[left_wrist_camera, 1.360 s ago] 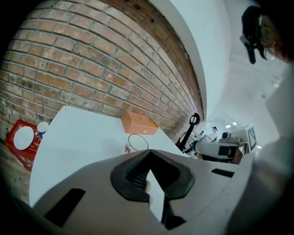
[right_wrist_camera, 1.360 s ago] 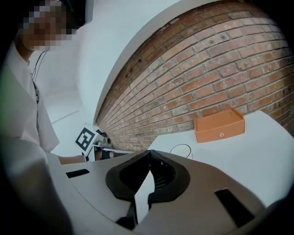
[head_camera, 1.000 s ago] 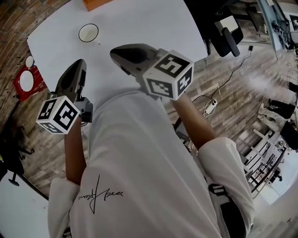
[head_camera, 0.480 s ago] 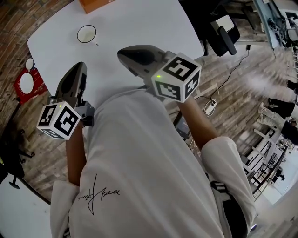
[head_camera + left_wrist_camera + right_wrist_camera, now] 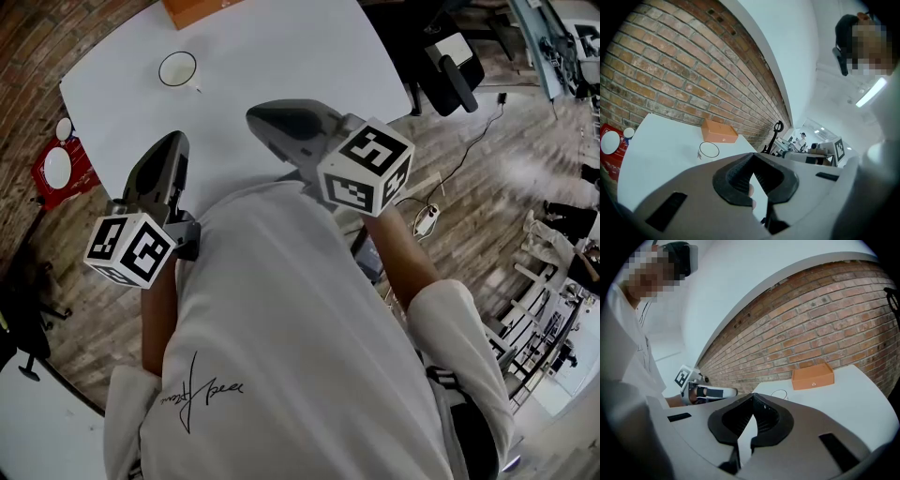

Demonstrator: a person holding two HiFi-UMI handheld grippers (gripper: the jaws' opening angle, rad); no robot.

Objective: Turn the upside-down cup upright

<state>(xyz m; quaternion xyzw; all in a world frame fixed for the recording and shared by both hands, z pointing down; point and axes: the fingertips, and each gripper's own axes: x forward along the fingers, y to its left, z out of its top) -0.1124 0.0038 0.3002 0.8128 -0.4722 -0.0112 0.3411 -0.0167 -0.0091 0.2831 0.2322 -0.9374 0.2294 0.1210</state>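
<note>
White counter carries the cup at upper left, well apart from left gripper and right gripper, both clenched on nothing, so a rushed reach with the jaws closed could shove it off the edge.

Person in white short-sleeved T-shirt w/ black handwritten signature on the fabric. Both left gripper & right gripper – smooth grey moulded shells, black ribbed jaws – each w/ white cube of black square markers.
</note>
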